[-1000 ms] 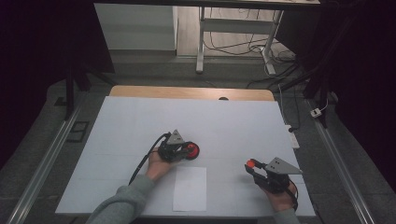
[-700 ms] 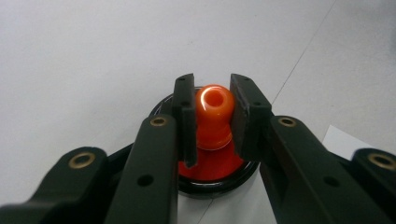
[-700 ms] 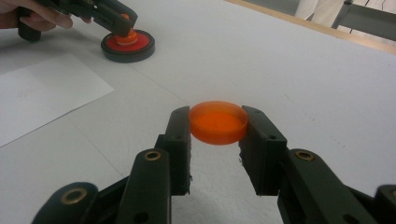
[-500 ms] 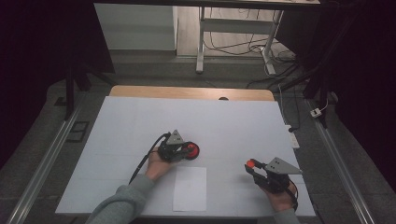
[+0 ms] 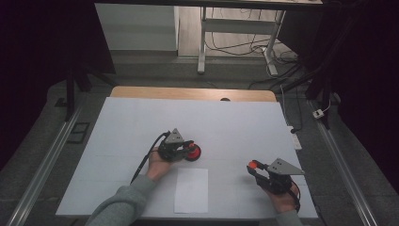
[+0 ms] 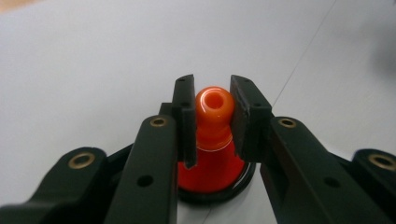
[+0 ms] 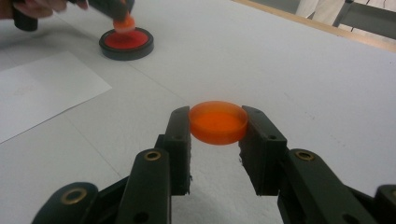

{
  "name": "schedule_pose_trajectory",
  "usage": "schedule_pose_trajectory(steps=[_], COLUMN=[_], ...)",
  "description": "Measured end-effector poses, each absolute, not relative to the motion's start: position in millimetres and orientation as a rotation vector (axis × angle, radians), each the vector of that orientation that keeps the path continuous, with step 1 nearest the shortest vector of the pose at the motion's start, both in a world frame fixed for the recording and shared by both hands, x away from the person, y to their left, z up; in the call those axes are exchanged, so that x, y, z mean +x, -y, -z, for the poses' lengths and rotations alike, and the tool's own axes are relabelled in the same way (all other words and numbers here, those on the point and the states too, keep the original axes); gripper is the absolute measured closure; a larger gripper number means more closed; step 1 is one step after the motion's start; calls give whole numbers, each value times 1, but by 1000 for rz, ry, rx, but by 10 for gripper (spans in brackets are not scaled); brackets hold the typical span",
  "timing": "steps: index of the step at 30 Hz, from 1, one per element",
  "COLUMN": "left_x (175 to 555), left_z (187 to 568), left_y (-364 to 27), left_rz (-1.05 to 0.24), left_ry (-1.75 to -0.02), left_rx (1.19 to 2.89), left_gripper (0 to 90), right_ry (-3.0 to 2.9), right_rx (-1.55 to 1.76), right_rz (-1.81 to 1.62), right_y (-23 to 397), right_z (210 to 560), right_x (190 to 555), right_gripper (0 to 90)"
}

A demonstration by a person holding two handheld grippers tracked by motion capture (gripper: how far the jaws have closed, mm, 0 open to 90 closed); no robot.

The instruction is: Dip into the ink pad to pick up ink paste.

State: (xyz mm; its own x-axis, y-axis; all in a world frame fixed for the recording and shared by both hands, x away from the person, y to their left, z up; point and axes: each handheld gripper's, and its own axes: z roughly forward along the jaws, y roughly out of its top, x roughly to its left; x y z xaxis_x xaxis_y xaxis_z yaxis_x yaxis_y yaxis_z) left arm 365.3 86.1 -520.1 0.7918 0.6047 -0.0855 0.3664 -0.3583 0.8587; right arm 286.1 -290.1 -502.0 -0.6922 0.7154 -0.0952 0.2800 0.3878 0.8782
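Observation:
My left gripper is shut on the round knob of an orange stamp. The stamp stands upright with its foot on a red ink pad in a black rim, left of the table's middle. The right gripper view also shows this pad with the stamp on it. Near the front right edge my right gripper is shut on a flat orange round lid, held level just above the white surface. A white paper sheet lies between the two hands near the front edge.
The white table top ends in a wooden strip at the far side. The paper sheet lies close to the ink pad. Metal rails run along the floor on both sides, and table legs and cables stand beyond the far edge.

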Motion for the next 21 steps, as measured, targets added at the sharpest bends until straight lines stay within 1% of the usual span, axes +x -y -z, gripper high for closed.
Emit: schedule_pose_trajectory(steps=[5, 21], left_x=[361, 360], left_z=[506, 493], left_y=[-88, -99], left_rz=[-280, -205], left_ry=[-699, -672], left_rx=[1958, 1927], left_gripper=[727, 727], right_ry=[-2186, -2183], right_rx=[857, 854], right_rz=[-1253, -1253], right_y=[290, 291], right_z=[502, 501], right_x=[286, 286], right_gripper=[641, 641])
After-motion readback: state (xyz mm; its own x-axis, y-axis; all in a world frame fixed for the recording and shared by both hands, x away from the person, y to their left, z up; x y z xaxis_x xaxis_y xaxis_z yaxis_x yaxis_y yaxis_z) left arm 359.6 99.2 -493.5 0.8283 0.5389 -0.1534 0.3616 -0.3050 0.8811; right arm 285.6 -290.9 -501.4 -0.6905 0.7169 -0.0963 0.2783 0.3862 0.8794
